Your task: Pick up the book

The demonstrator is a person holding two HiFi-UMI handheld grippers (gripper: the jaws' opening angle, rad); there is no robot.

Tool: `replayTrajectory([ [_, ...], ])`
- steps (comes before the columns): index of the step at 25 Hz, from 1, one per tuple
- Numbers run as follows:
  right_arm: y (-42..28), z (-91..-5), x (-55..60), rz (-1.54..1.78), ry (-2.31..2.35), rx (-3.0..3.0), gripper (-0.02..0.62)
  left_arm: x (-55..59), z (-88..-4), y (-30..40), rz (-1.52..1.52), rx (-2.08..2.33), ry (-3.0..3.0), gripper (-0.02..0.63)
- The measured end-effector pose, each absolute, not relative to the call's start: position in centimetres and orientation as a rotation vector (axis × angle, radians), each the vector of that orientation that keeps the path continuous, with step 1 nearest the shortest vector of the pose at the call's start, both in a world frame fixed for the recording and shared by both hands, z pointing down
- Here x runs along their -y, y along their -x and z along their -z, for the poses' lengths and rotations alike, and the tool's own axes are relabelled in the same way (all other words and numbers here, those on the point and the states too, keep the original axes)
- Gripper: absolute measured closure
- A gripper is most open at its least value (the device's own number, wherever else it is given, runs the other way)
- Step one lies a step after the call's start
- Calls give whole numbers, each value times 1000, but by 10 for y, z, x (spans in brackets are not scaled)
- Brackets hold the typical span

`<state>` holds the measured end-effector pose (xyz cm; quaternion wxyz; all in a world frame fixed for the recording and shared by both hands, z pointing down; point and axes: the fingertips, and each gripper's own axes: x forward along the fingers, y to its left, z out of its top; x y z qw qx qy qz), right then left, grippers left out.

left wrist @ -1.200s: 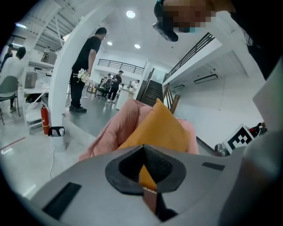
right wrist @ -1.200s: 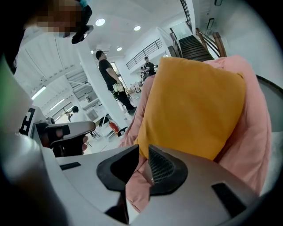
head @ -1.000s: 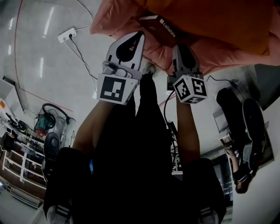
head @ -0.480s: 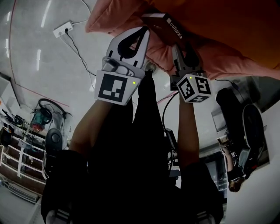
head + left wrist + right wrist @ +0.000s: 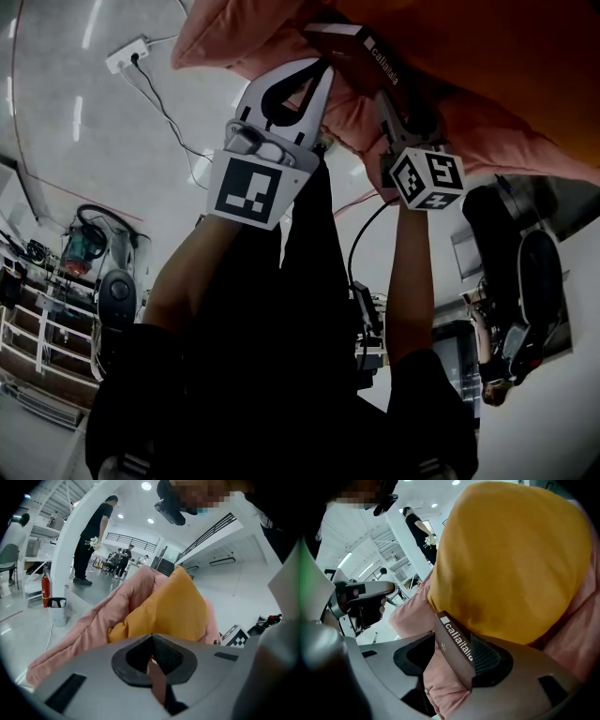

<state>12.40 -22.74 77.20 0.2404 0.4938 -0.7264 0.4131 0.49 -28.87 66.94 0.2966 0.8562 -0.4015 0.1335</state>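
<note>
Your right gripper (image 5: 450, 662) stood wide open w/ the book (image 5: 352, 49) btw. its jaws. The printed spine leaned on one pad, the other pad was well clear, and nothing was squeezed. The book lay on the pink quilt (image 5: 361, 117), just under the orange cushion (image 5: 511, 564). Your left gripper (image 5: 152, 639) was closed, tips together and nothing in it, poised beside the right one at the quilt's edge.

For a clean pick, IMO: a fold of quilt filled the gap btw. the free pad and the book. You needed to shift until only the book sat in the bite, else you'd prob. have pinched cloth & dragged the bedding up too. Put the pads on the covers, not a corner, and close square. The soft base would likely give, so close rather than press down.

Vs. a sec. earlier in the head view:
- The right jaws had just been opening, w/ the book btw. them.
- That gripper's marker cube (image 5: 427, 178) sat lower & further right.
- The left gripper reached closer to the quilt.
- The power strip (image 5: 127, 53) had slid up-left in frame.
</note>
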Motion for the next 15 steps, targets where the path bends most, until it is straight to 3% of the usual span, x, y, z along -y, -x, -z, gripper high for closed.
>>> replayTrajectory([
  [15,-118,-816,223,-1009,-1073,1986,353,297,-692,-11,-347,1055,-2238,598],
])
